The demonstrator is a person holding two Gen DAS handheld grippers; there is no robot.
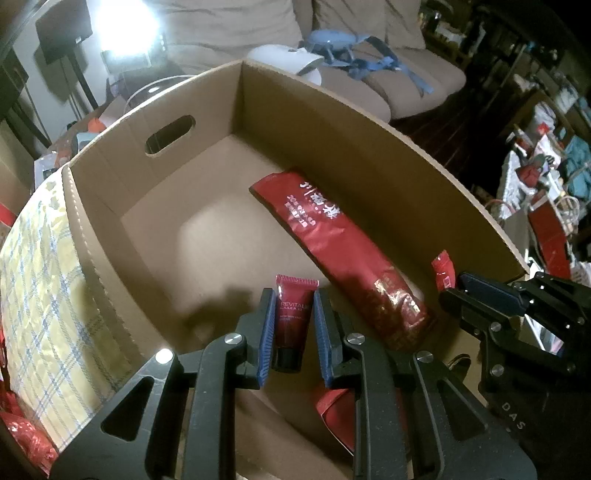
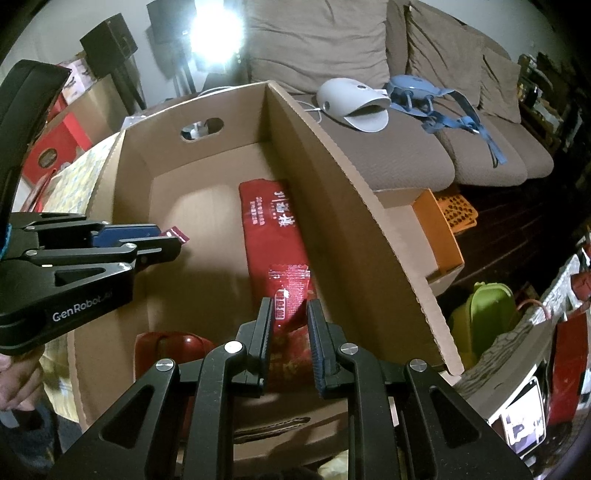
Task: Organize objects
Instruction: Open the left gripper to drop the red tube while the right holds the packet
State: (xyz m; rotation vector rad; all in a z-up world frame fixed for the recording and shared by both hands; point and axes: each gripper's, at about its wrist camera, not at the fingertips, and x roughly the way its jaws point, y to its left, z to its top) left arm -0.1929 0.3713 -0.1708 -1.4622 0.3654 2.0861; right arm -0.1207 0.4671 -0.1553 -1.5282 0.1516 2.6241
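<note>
Cardboard box (image 1: 332,122), open-topped with an oval handle hole (image 1: 170,136) in its far-left wall, is the receiving container; both grippers hang over its near end, pointing steeply down into it.

Left gripper (image 1: 291,328): fingers narrowly parted and closed on a small red cream tube (image 1: 293,317). The tube's long axis runs along the fingers, black cap toward the palm, crimped end pointing away toward the box floor. It is held above the floor, left of the long pouch.

Right gripper (image 2: 290,332): fingers likewise narrowly parted, clamped on a small red sachet (image 2: 290,291). The sachet stands out beyond the fingertips, its serrated end farthest. It hangs directly over the near end of the long red foil pouch (image 2: 273,229).

That pouch lies flat on the box floor along the right wall, long axis running near to far. Judgement: release turns on this, since the sachet would drop onto the pouch, while the tube has bare cardboard beneath it.

Count:
- One box.
- One long pouch.
- One tube.
- One sachet.
- One further red item (image 2: 166,343) at the near wall, identity unclear.

Beyond the box stand a beige sofa (image 2: 424,162) and a bright lamp (image 2: 218,29).
</note>
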